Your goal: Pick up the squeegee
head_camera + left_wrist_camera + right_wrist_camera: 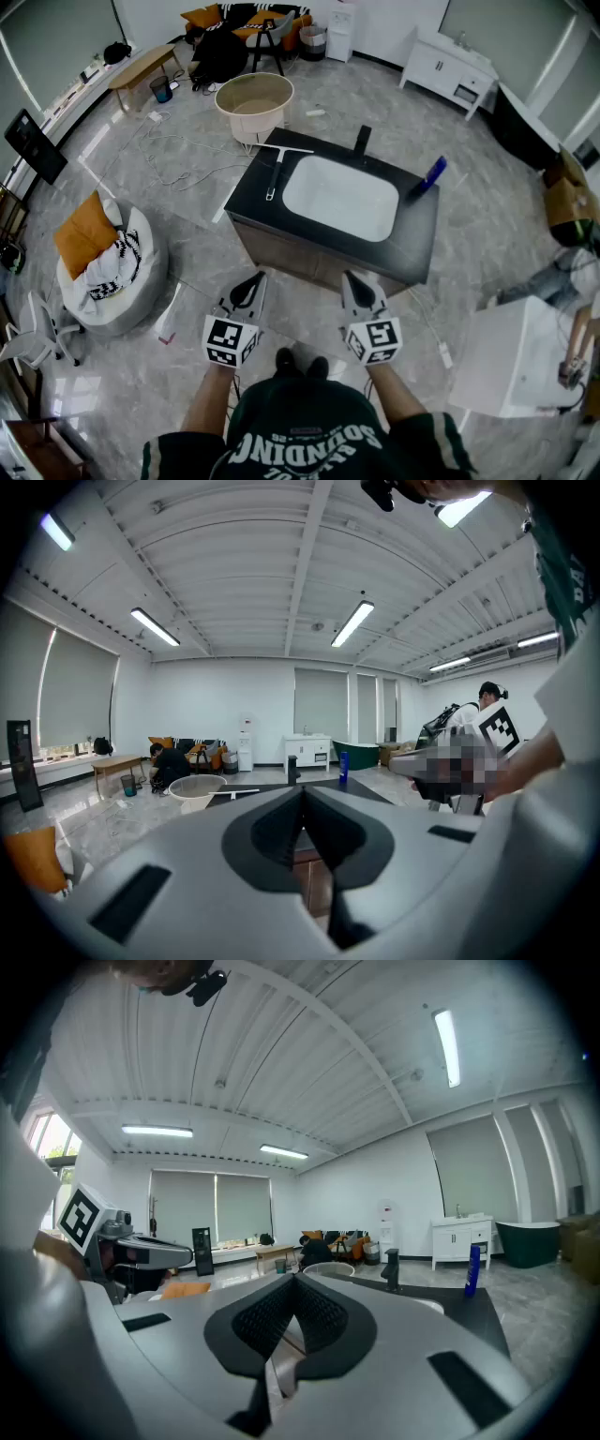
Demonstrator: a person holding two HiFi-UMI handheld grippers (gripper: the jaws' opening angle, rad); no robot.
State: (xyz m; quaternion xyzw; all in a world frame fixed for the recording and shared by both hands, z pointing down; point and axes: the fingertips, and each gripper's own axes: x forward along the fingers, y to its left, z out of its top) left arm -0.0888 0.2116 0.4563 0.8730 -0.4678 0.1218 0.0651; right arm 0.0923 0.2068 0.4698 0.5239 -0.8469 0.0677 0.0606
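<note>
The squeegee [277, 169], a white bar on a thin handle, lies on the left part of the black countertop [422, 234], beside the white sink basin [340, 197]. In the left gripper view the squeegee [234, 792] shows as a thin pale bar far ahead. My left gripper [251, 281] and right gripper [359, 283] hover side by side over the floor, short of the counter's near edge. Both point toward the counter. The left gripper [302, 791] has its jaws together with nothing in them. The right gripper [294, 1281] is likewise shut and empty.
A black faucet [362, 141] and a blue bottle [428, 175] stand on the counter. A round beige tub [254, 101] sits behind it. A beanbag with an orange cushion [108, 262] is on the left, a white box [511, 356] on the right. Cables lie on the floor.
</note>
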